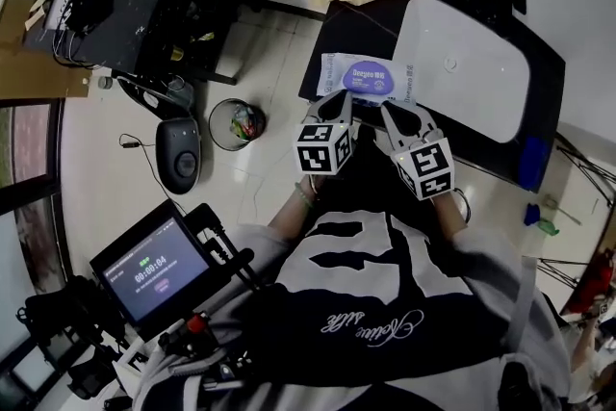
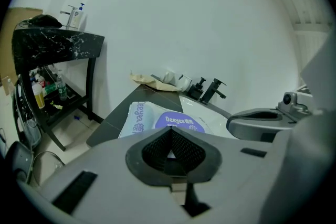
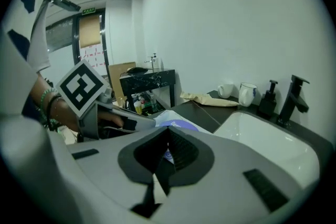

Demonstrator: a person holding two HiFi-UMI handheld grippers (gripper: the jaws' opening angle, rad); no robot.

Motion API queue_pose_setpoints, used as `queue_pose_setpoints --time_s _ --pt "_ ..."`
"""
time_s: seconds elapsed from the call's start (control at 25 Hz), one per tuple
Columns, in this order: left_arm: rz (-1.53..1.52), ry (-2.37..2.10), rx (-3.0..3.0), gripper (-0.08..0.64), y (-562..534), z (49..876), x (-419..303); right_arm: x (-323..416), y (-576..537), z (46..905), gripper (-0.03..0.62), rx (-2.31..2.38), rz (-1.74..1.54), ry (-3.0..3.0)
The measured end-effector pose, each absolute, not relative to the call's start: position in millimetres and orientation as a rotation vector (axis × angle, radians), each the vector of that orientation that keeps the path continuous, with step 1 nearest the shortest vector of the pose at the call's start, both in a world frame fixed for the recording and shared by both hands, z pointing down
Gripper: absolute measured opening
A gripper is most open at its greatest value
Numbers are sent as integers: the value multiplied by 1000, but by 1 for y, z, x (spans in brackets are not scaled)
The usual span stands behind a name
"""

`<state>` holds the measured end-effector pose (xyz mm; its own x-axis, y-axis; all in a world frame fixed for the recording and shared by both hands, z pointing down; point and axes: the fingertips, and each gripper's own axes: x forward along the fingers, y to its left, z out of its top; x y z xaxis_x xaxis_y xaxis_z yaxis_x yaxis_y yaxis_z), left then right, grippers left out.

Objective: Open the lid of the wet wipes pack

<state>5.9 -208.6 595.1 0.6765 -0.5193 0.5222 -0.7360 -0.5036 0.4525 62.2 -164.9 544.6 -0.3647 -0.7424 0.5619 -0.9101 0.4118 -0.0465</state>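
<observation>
Tongs pinched together, both empty: left gripper [image 1: 336, 101] and right gripper [image 1: 398, 113] sit at frame centre. Just above them, the wet wipes pack [image 1: 366, 78] lies on the dark counter [image 1: 332, 29].

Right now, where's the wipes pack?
Head view, centre: wet wipes pack on the dark counter, left of the white sink, just beyond the left gripper and right gripper.

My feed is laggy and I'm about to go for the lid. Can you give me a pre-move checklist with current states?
1. Wet wipes pack lies flat on the counter: ok.
2. Purple label faces up: ok.
3. Left gripper jaws apart for a grasp: not ok, they are together.
4. Right gripper jaws apart: not ok, they are together.
5. Both grippers empty: ok.
6. Grippers clear of the pack: cannot tell.
</observation>
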Motion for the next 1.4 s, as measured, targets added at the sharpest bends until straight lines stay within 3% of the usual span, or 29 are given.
queue_pose_setpoints --time_s 0.52,0.6,1.4 --pt "454 -997 2067 -2 -209 630 6 49 -195 585 -1 962 246 -2165" --pt "433 -1002 2047 -2 -210 631 5 46 -195 589 77 904 236 -2160" --pt "439 -1026 2036 -2 -213 637 3 20 -202 620 77 517 -233 -1991"
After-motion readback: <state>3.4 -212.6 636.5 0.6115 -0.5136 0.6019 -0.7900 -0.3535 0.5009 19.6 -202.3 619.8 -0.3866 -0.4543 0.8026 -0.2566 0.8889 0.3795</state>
